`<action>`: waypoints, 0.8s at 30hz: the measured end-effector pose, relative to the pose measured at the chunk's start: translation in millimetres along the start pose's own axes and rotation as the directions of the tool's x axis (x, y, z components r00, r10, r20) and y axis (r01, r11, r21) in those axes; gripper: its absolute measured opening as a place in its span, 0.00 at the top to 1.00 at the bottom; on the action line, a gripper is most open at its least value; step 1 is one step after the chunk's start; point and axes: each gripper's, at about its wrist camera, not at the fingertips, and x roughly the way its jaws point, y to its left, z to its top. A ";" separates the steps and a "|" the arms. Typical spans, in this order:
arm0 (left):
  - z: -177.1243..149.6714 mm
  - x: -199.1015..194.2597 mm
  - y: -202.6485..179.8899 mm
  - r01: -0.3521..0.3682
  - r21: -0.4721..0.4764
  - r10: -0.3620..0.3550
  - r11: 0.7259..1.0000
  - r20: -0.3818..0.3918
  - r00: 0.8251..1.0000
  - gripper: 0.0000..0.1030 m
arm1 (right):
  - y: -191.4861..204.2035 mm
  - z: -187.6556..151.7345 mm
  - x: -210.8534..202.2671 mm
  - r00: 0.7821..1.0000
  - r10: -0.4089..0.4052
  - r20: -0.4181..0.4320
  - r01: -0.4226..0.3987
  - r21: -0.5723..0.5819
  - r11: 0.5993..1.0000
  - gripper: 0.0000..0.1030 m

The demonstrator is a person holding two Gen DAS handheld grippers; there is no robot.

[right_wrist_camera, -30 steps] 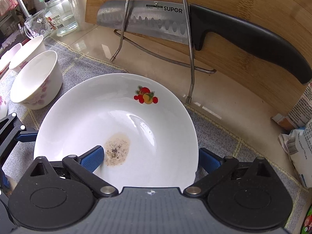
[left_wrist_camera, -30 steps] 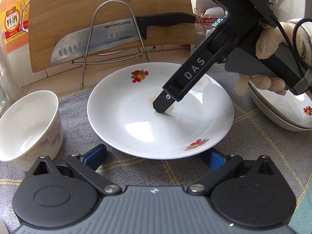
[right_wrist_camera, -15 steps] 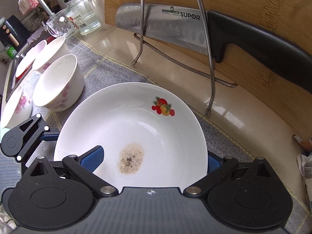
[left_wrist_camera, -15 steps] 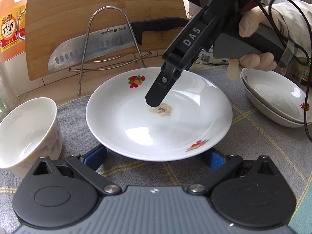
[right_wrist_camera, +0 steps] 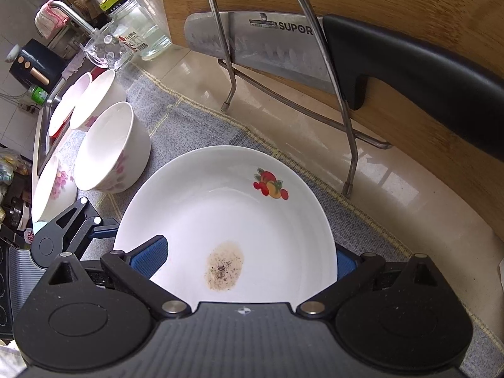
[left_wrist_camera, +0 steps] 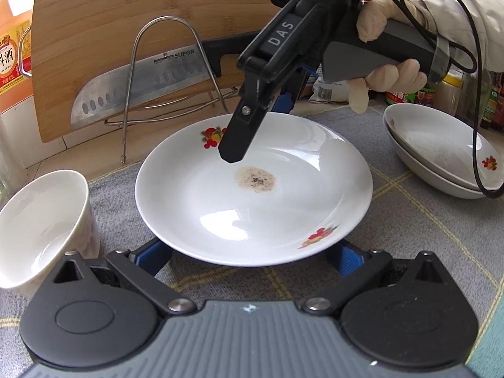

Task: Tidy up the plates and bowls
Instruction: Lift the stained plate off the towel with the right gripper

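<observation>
A white plate (left_wrist_camera: 252,195) with fruit prints and a brown stain lies on the grey mat; it also shows in the right wrist view (right_wrist_camera: 226,220). My left gripper (left_wrist_camera: 252,255) is open, its blue fingers on either side of the plate's near rim. My right gripper (right_wrist_camera: 249,255) is open and hovers above the plate's far side; it shows in the left wrist view (left_wrist_camera: 264,116). Two stacked plates (left_wrist_camera: 441,163) sit at the right. A white bowl (left_wrist_camera: 41,220) stands left of the plate, with several bowls (right_wrist_camera: 110,148) in a row.
A bamboo cutting board (left_wrist_camera: 126,31) leans at the back with a knife (left_wrist_camera: 141,85) in a wire rack (left_wrist_camera: 170,72). An orange bottle (left_wrist_camera: 12,47) stands far left, jars (left_wrist_camera: 456,88) far right. A glass jar (right_wrist_camera: 145,28) and sink tap (right_wrist_camera: 69,12) lie beyond the bowls.
My right gripper has lifted off the plate's middle and pulled back toward its far edge, uncovering the stain. The left gripper and plate have stayed in place.
</observation>
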 end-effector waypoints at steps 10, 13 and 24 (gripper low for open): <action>0.6 -1.1 2.3 0.017 -0.001 -0.017 1.000 0.000 1.000 0.00 | 1.8 0.5 1.0 1.000 -0.013 0.002 0.013 -0.004 1.000 0.00; 0.1 -0.6 3.1 0.019 -0.002 -0.019 1.000 0.002 1.000 0.00 | 1.7 1.4 1.5 1.000 -0.011 0.001 0.011 -0.006 1.000 0.00; -0.2 -1.0 2.6 0.022 0.003 -0.022 1.000 0.000 1.000 0.00 | -0.7 4.6 1.4 1.000 -0.003 0.012 0.003 0.001 1.000 0.00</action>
